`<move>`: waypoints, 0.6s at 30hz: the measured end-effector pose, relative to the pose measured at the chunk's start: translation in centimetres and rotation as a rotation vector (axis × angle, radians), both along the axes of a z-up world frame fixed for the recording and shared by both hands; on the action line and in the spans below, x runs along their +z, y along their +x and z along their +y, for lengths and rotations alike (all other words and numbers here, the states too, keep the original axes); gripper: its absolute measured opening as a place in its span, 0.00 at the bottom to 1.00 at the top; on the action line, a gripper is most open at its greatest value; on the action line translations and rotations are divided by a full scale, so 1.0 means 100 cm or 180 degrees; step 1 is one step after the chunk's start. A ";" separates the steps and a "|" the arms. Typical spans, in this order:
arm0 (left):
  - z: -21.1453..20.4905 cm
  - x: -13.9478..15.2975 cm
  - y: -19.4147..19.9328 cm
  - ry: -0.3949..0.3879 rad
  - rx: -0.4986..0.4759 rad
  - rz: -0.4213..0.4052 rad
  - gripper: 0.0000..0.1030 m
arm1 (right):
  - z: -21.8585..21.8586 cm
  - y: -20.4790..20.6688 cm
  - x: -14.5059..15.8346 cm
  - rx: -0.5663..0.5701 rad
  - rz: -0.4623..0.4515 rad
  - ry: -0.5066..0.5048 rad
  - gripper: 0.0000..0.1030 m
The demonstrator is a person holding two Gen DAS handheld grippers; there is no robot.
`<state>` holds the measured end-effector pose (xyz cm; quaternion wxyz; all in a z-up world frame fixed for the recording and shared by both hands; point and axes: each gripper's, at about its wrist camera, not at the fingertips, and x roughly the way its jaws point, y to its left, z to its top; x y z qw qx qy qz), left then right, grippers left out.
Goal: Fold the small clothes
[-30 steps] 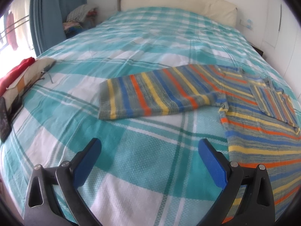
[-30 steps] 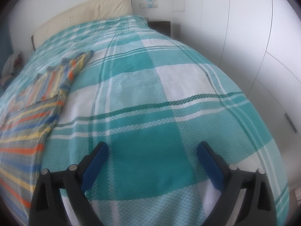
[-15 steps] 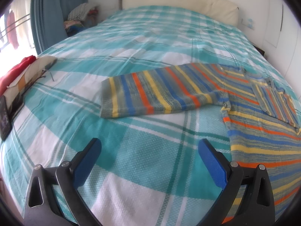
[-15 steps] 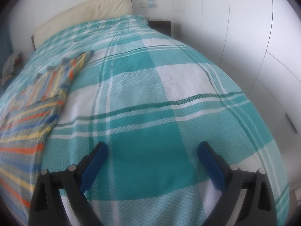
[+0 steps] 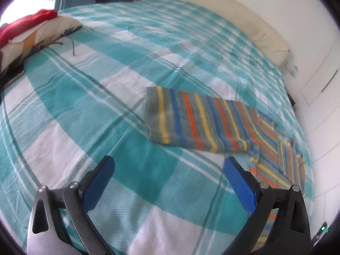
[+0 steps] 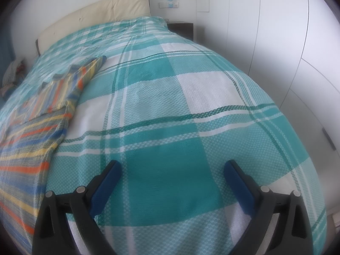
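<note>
A small striped knit sweater (image 5: 201, 119), in orange, blue, yellow and grey, lies flat on the bed with one sleeve stretched out to the left. Its body runs off to the right (image 5: 280, 155). My left gripper (image 5: 170, 167) is open and empty, hovering over the bedspread just short of the sleeve. In the right wrist view the sweater (image 6: 48, 104) lies at the left. My right gripper (image 6: 172, 170) is open and empty above the bedspread, to the right of the sweater.
The bed has a teal and white plaid bedspread (image 5: 89, 97) and a cream headboard (image 5: 233, 14). A pillow with red cloth (image 5: 31, 27) lies at the left edge. White wardrobe doors (image 6: 276, 42) and a dark nightstand (image 6: 182, 28) stand to the right.
My left gripper has swung and tilted, so the sleeve now sits centred ahead and the sweater body has shifted right. My right gripper has barely moved.
</note>
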<state>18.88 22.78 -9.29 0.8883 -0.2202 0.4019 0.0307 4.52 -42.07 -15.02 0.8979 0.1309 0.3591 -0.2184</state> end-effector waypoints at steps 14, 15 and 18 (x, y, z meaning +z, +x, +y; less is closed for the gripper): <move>0.013 -0.009 0.108 -0.0150 -0.0636 0.0658 0.91 | 0.001 0.002 -0.002 0.0006 0.0017 -0.0008 0.95; 0.011 -0.008 0.111 -0.0124 -0.0676 0.0659 0.91 | 0.001 0.002 -0.002 0.0006 0.0017 -0.0008 0.95; 0.015 -0.007 0.119 -0.0149 -0.0683 0.0659 0.88 | 0.001 0.003 -0.003 0.0014 0.0028 -0.0011 0.96</move>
